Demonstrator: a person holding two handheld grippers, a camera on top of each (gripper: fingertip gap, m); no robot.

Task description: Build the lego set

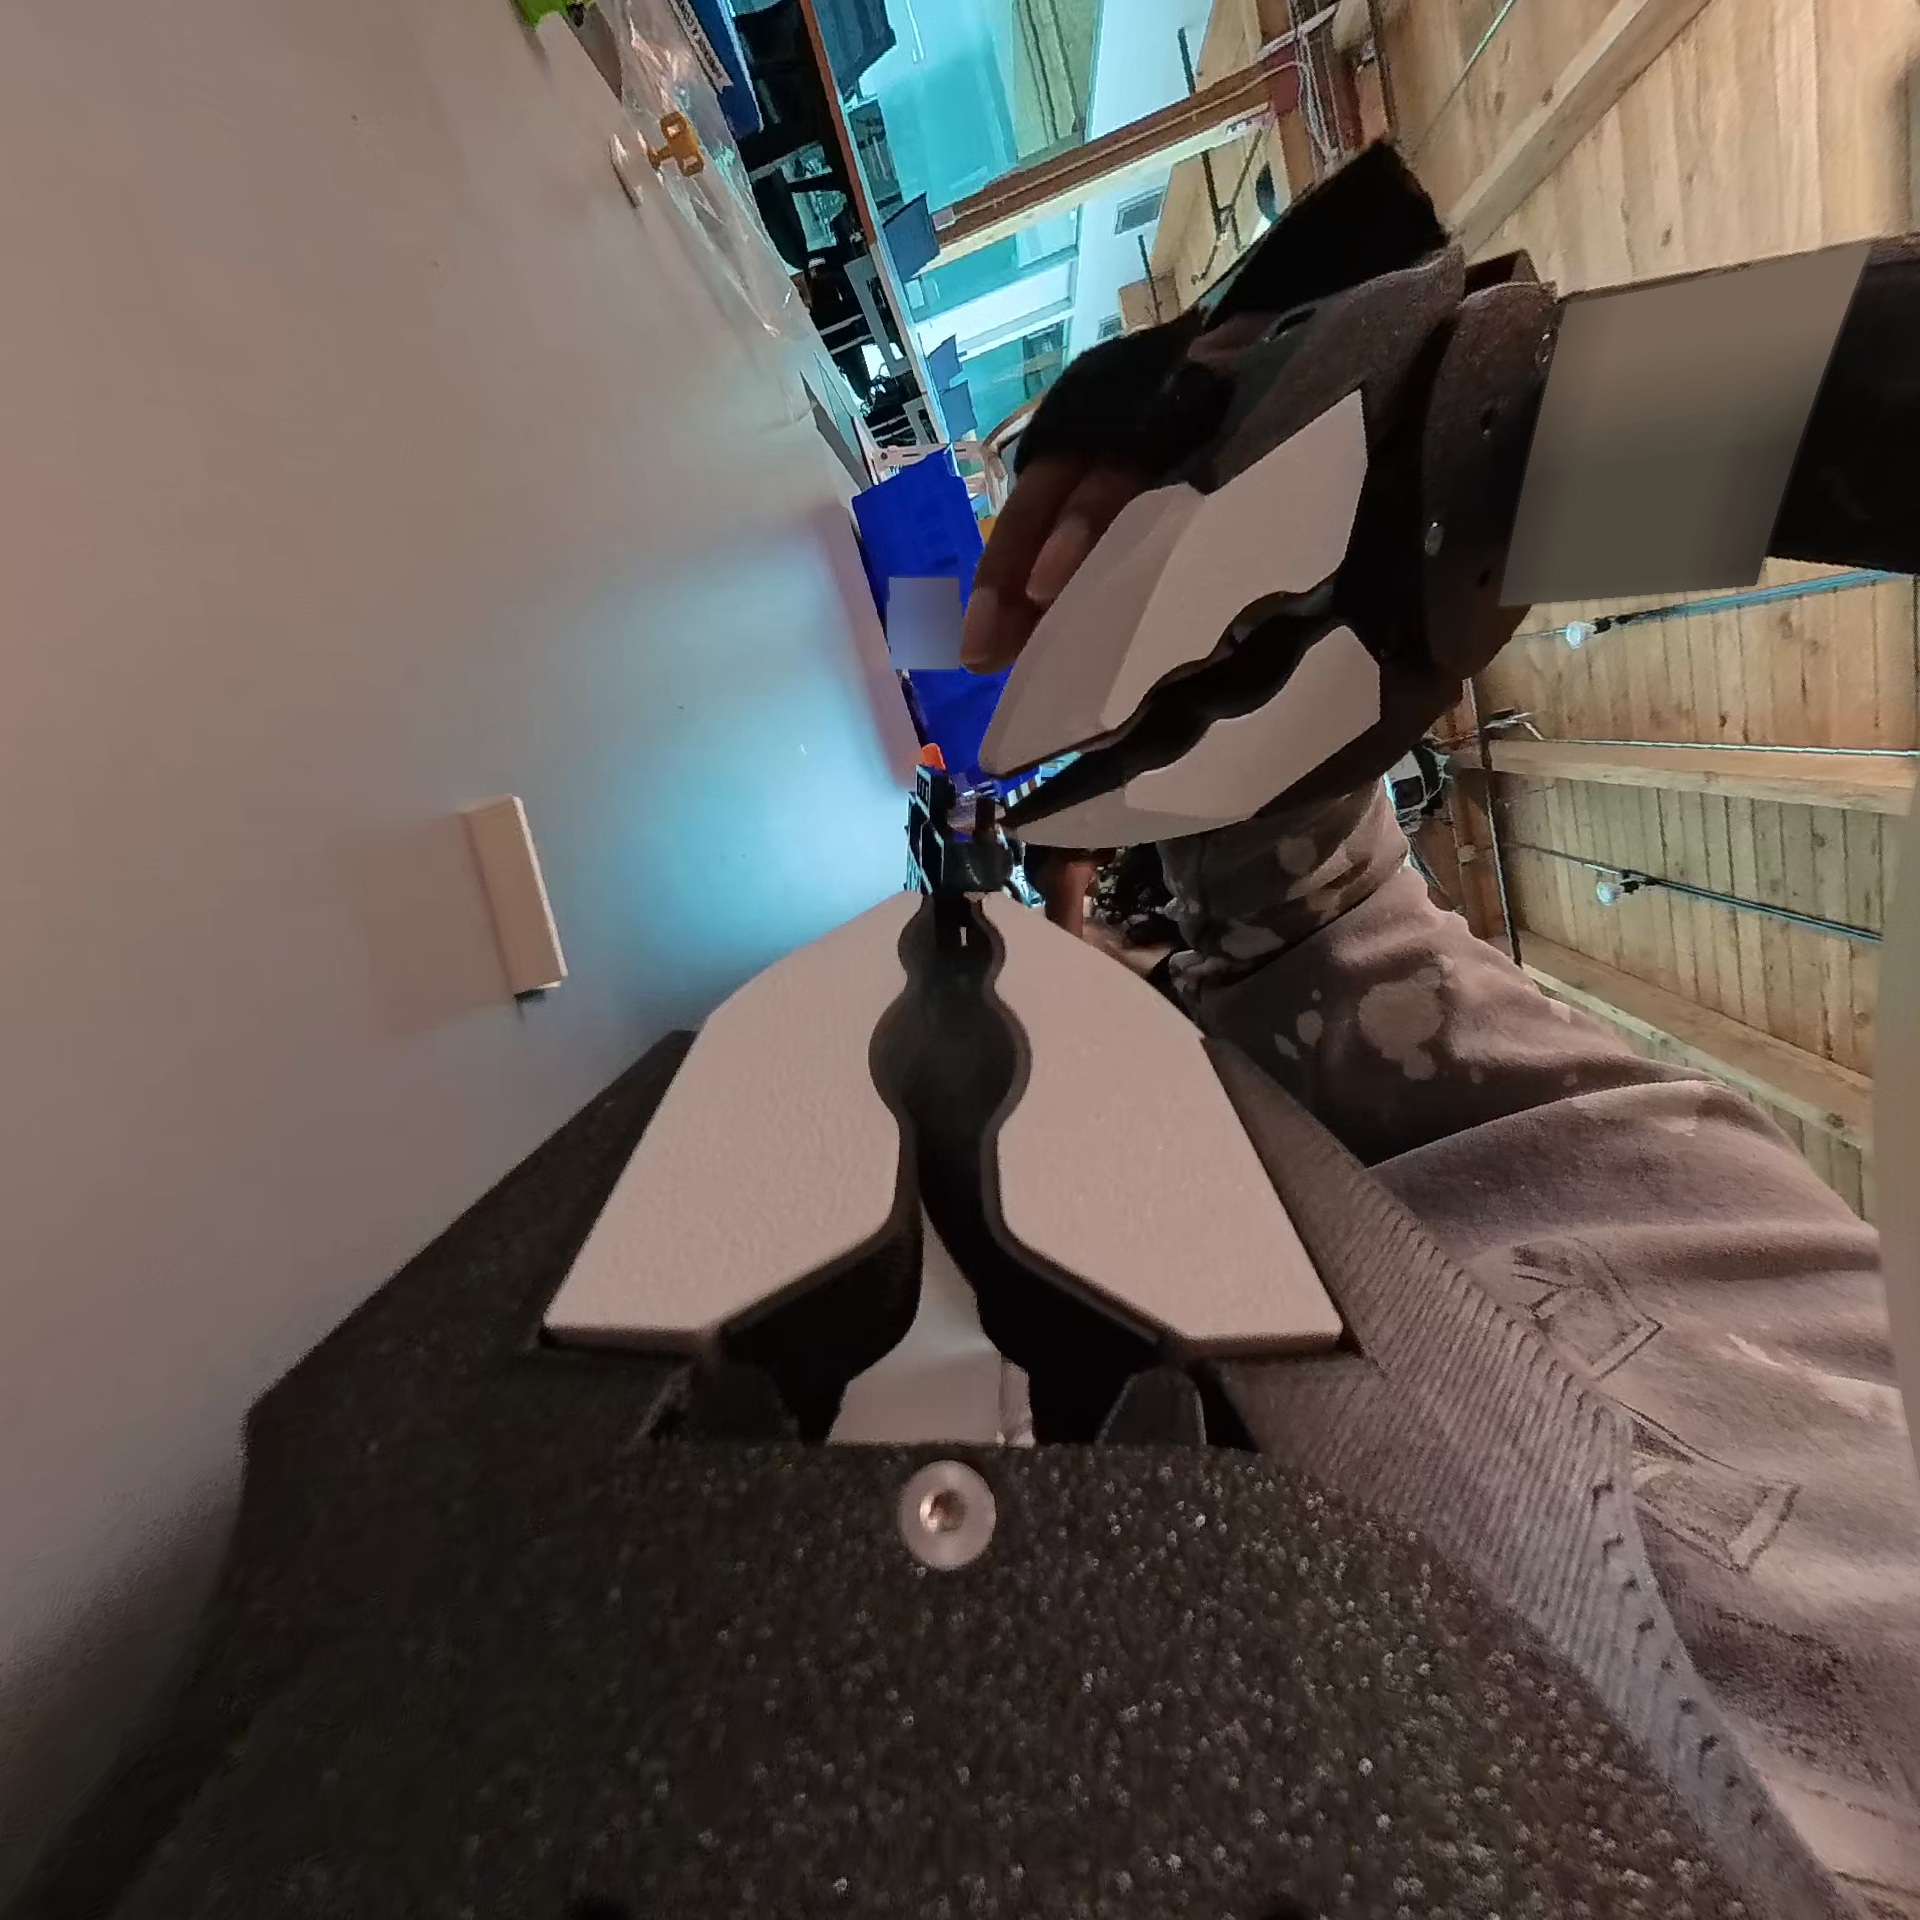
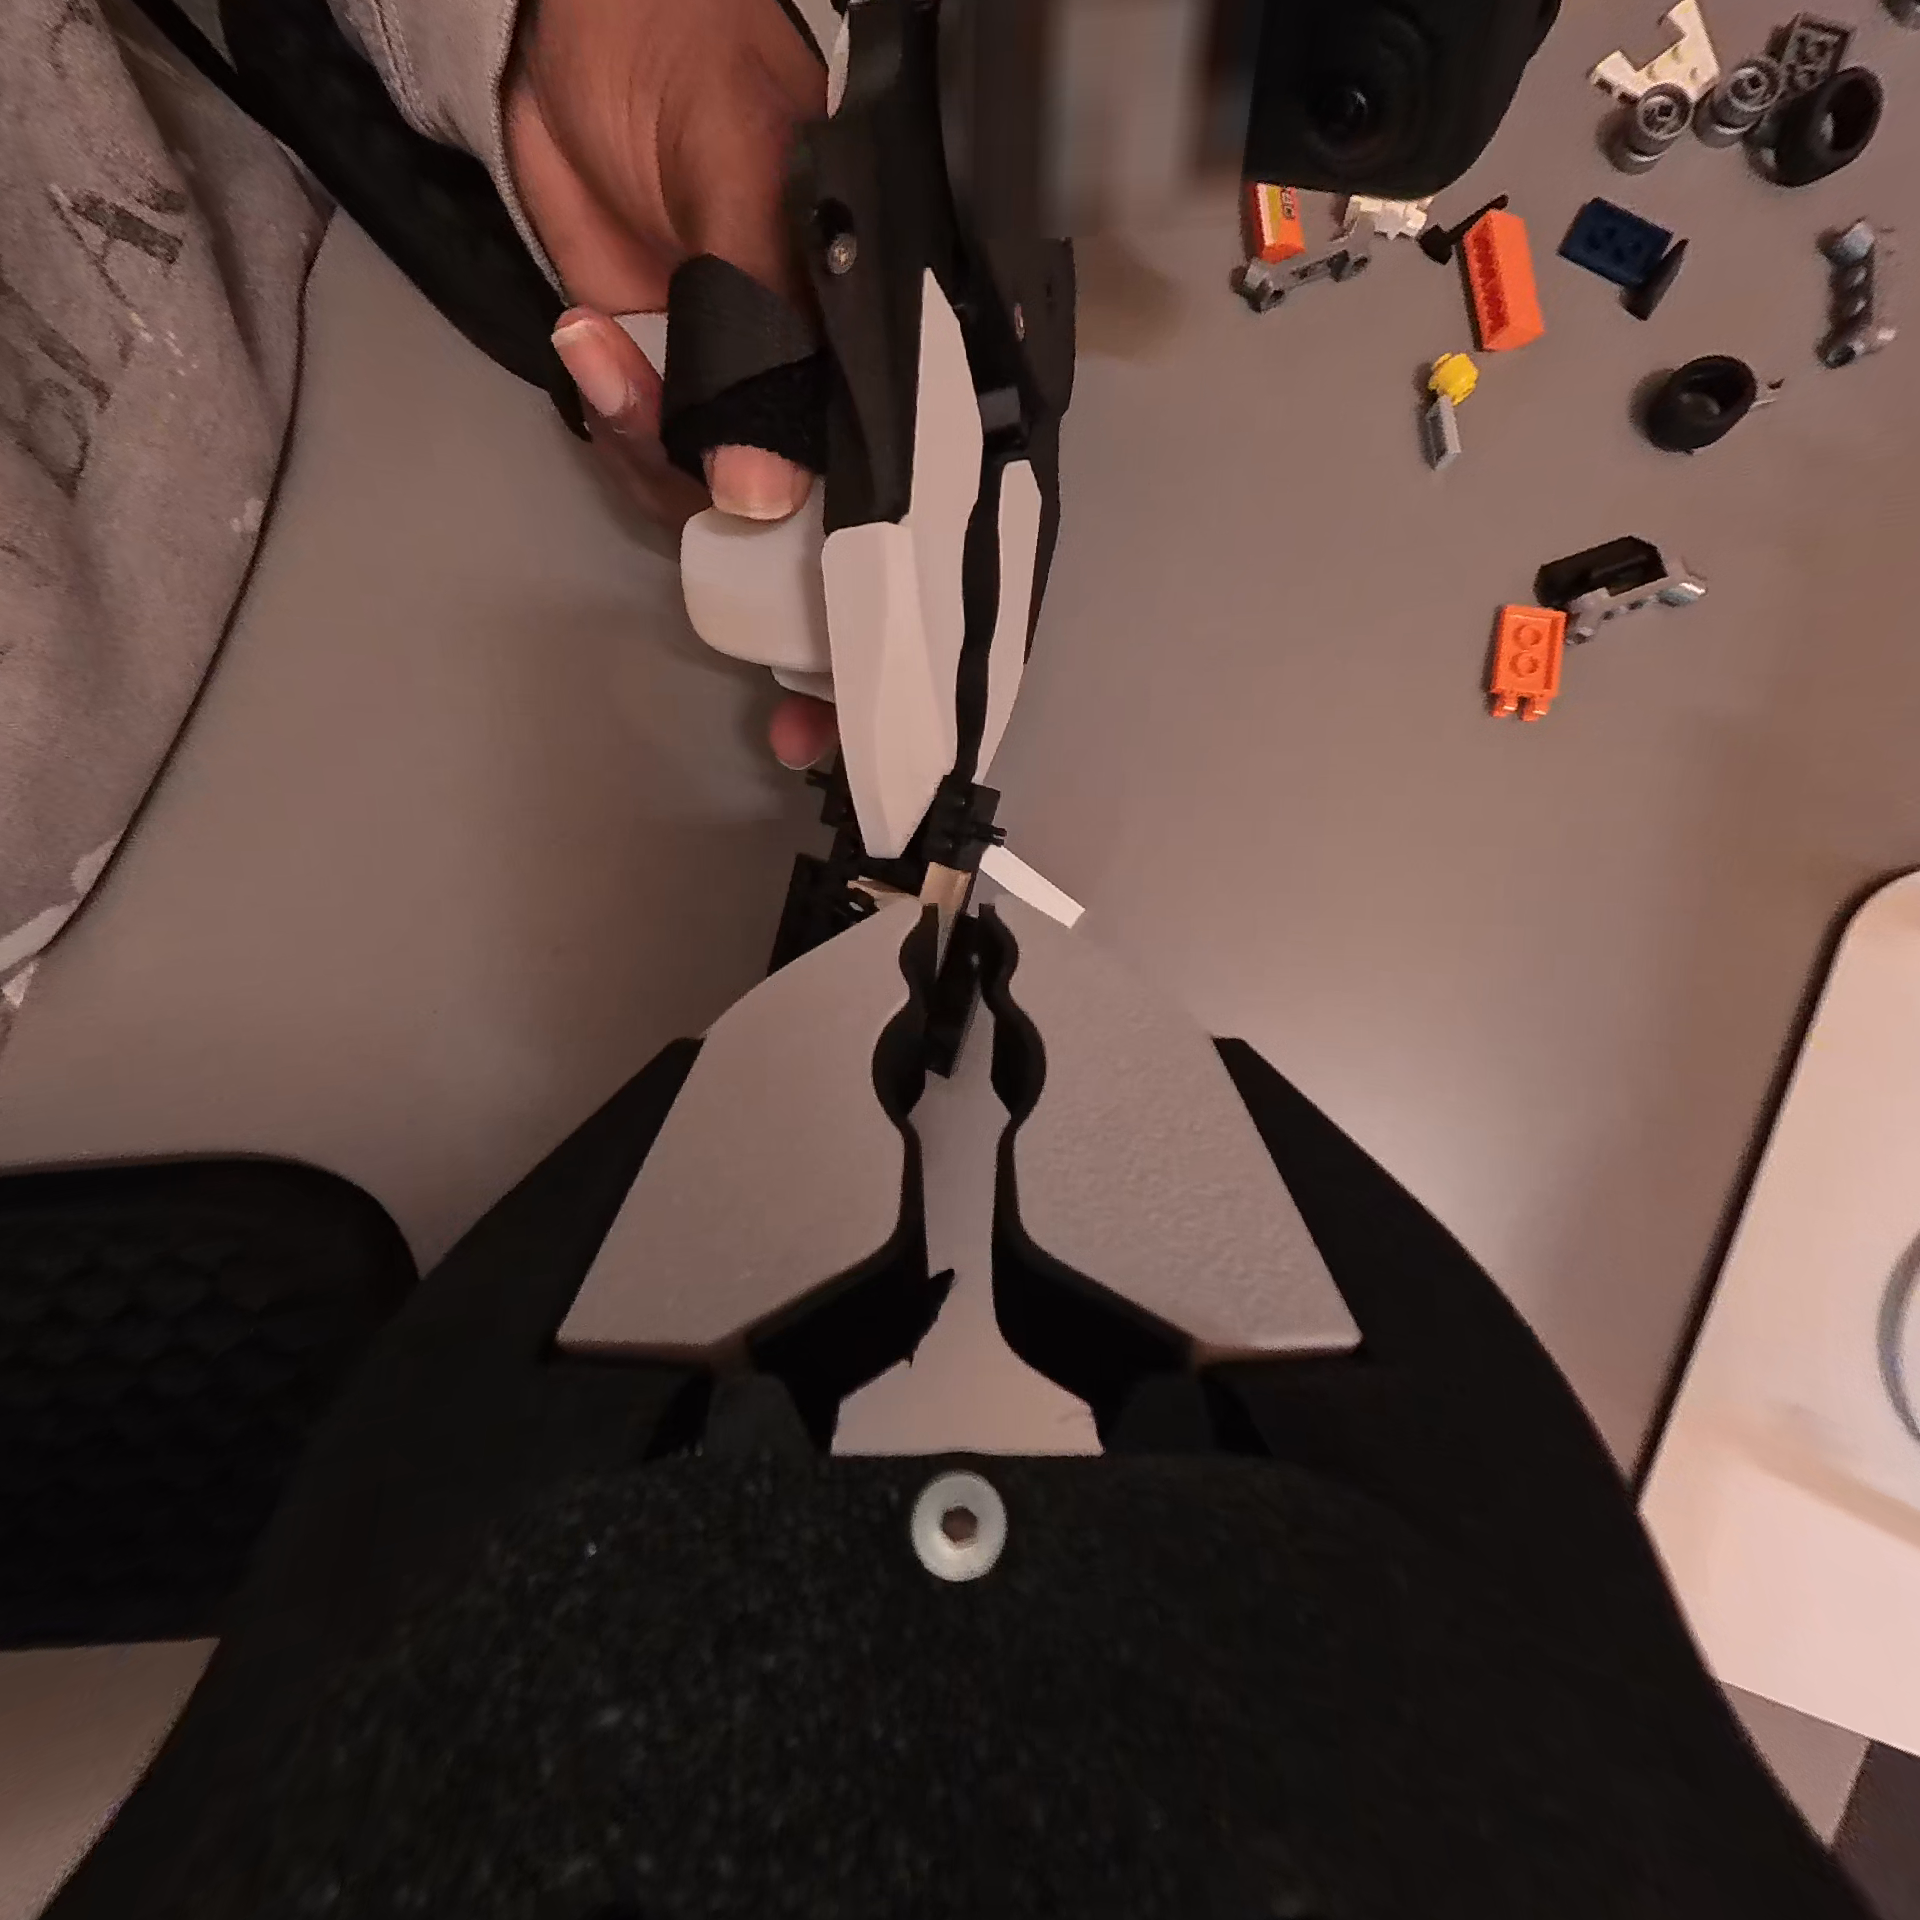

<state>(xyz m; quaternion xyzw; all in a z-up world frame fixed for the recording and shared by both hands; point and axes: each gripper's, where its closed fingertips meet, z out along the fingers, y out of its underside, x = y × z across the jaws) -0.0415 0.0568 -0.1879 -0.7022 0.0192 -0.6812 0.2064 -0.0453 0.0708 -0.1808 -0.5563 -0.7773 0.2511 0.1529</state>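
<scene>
The grey table [image 2: 1299, 831] is below both tools. The right gripper [image 2: 951, 920] and the left gripper [image 2: 940, 842] meet tip to tip, each squeezing the small black lego build [image 2: 821, 914] from its own side. The tips hide most of it. Loose lego pieces [image 2: 1496, 281] lie well apart.
</scene>
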